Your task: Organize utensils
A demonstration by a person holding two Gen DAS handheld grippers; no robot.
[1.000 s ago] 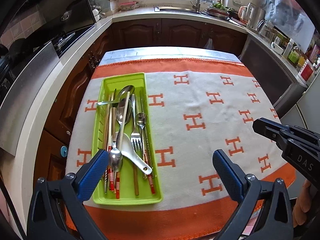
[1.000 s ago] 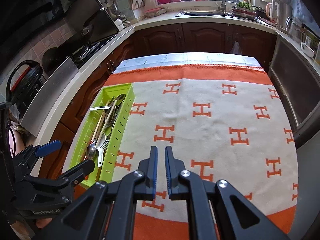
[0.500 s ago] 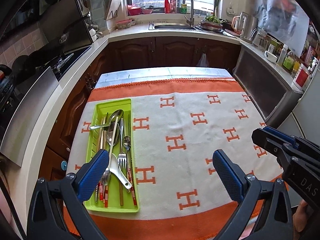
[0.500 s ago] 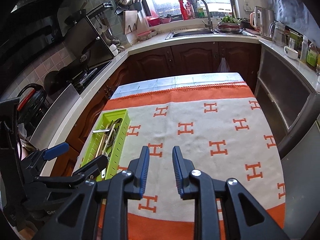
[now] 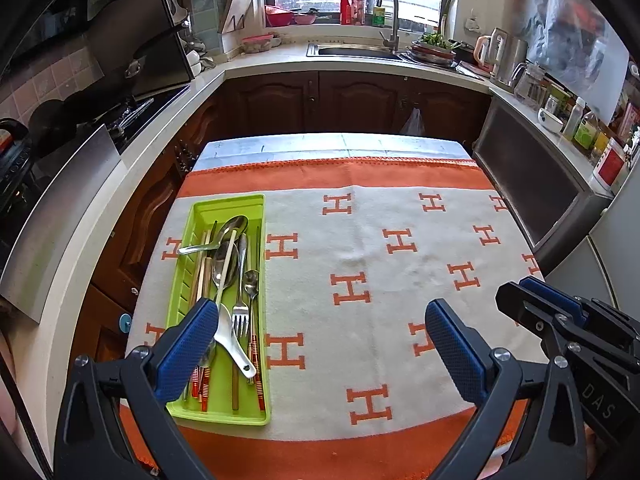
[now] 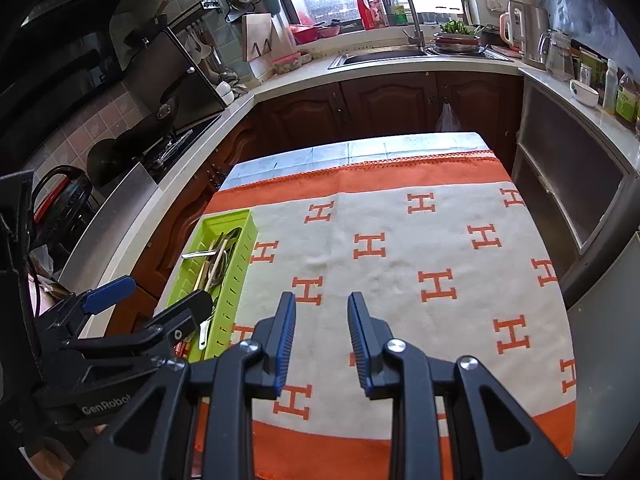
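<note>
A lime green tray [image 5: 208, 210] lies on the left side of the cloth-covered table and holds several spoons [image 5: 234, 226], a fork [image 5: 240, 312], a white spoon [image 5: 234, 342] and chopsticks. It also shows in the right wrist view [image 6: 236, 276]. My left gripper [image 5: 320, 338] is wide open and empty, held above the table's near edge, its left finger over the tray's near end. My right gripper [image 6: 321, 338] is open and empty, above the near middle of the cloth; it also shows at the right of the left wrist view [image 5: 560, 312].
The table carries a white cloth with orange H marks and orange borders [image 5: 380, 264]. Kitchen counters surround it: a stove at the left [image 5: 132, 112], a sink at the back [image 5: 356, 50], jars and a kettle at the right [image 5: 504, 56].
Both grippers have pulled back and risen, so the table looks smaller and farther. The right gripper's jaws have opened from nearly shut. The left gripper stays wide open.
</note>
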